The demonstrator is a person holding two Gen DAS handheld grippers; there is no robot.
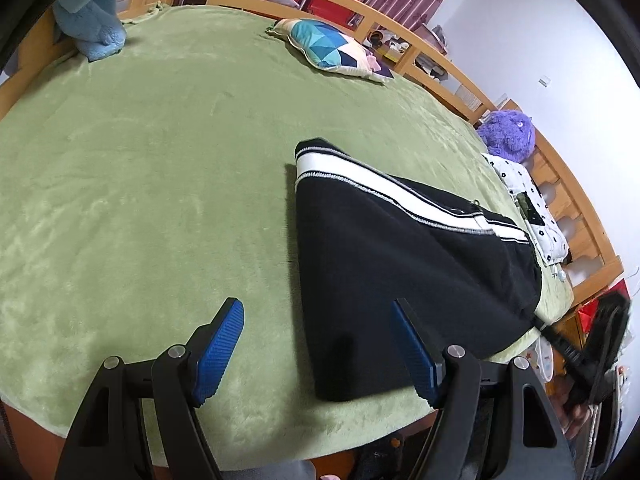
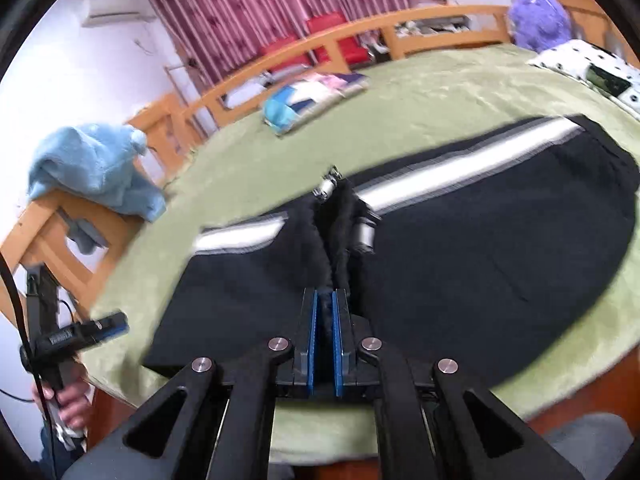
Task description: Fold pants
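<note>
Black track pants [image 2: 480,248] blur in motion on a green blanket [image 1: 140,200], right gripper [image 2: 326,300] pinching a fabric ridge, left gripper [image 1: 320,308] gaping wide, holding nothing.

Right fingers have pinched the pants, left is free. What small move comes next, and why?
Probably close the open left gripper on the near edge of the black pants. The right gripper is shut on fabric near the drawstring; a fold likely needs both ends held.

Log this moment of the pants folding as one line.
pants: flat on green bed cover | left gripper: open, holding nothing, at near pants edge | right gripper: shut on pants fabric
</note>
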